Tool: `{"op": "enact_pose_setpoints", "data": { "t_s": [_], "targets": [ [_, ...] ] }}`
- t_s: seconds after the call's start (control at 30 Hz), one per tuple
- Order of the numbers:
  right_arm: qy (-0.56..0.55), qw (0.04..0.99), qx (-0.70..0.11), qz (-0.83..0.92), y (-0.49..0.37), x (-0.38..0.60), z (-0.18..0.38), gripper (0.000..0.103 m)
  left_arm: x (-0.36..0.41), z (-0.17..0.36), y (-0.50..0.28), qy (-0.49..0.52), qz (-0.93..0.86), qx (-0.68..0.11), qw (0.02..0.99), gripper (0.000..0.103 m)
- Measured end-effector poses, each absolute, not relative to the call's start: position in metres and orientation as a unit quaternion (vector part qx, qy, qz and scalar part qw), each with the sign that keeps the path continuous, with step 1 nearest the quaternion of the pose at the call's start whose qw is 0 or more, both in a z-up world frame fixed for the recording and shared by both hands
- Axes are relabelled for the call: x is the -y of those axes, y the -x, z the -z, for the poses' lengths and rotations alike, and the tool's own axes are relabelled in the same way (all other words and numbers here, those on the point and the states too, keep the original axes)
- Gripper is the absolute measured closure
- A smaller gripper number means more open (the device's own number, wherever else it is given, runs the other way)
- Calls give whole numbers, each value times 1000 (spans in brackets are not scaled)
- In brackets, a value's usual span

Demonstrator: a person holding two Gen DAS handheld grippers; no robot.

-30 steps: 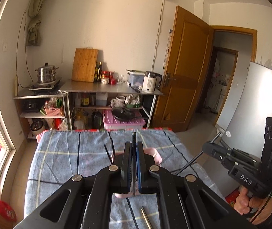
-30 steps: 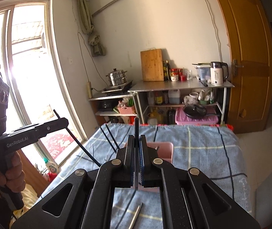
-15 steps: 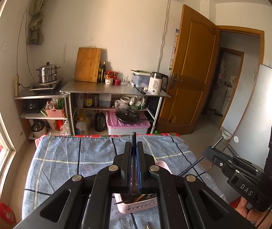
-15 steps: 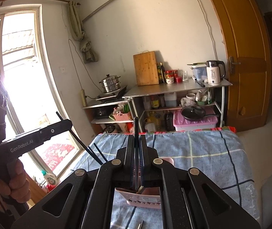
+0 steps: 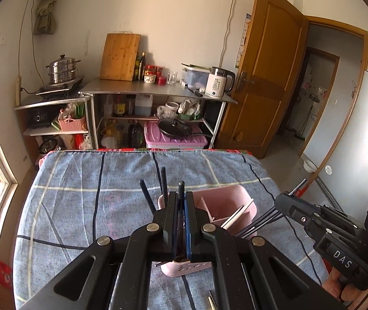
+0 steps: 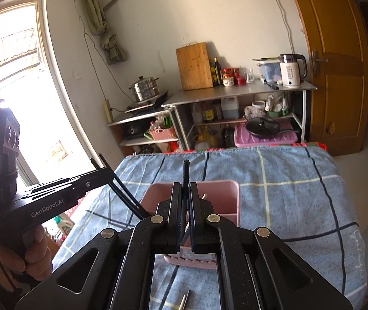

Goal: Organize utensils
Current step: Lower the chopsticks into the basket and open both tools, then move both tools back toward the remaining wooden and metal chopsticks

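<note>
Both grippers are poised over the pink utensil caddy (image 5: 225, 206), which stands on the blue checked cloth (image 5: 80, 180) directly ahead of and below the fingertips in both wrist views.

The left gripper (image 5: 181, 201) is clenched on black chopsticks (image 5: 181, 190); one dark tip protrudes straight ahead between the jaws, and two further dark sticks (image 5: 146, 193) angle up just left of them. From the right wrist view, those sticks (image 6: 124, 193) slope down from the left gripper (image 6: 101, 173) into the caddy's near-left corner.

The right gripper (image 6: 185, 193) is likewise grasping a black chopstick (image 6: 186, 171), pinched between its blue-lined jaws with the tip pointing forward. Seen from the left wrist, its dark sticks (image 5: 258, 221) reach toward the caddy's right compartment, where a pale utensil (image 5: 235, 215) already leans.

A metal utensil (image 6: 184, 299) lies loose on the cloth below the right gripper, close to the lower frame edge.

Judgement: the step in hand is depositing chopsticks into the caddy. The next move calls for lowering each bundle until the ends are inside a compartment, then easing the jaws apart. The loose metal piece remains to be collected.
</note>
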State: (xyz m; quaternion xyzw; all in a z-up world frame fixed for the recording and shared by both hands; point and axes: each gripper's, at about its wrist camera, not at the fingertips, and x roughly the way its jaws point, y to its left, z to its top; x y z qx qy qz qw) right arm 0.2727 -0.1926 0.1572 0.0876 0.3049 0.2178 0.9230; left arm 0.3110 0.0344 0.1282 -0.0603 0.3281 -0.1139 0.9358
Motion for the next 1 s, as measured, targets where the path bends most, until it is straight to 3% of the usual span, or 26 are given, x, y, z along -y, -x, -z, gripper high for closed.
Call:
{"op": "enact_pose_setpoints", "data": {
  "t_s": [0.1, 0.27, 0.67, 1.0],
  "targets": [
    [-79, 921, -312, -219, -271, 190, -154, 98, -39, -126, -310, 65, 110, -333, 934, 98],
    [-74, 927, -302, -211, -263, 195, -162, 93, -48, -133, -296, 75, 102, -317, 940, 85],
    [-69, 938, -277, -197, -213, 220, -174, 91, -55, -147, -234, 77, 93, -276, 953, 82],
    [-74, 931, -299, -194, -160, 232, -137, 90, -52, -127, -169, 78, 98, -266, 956, 82]
  ]
}}
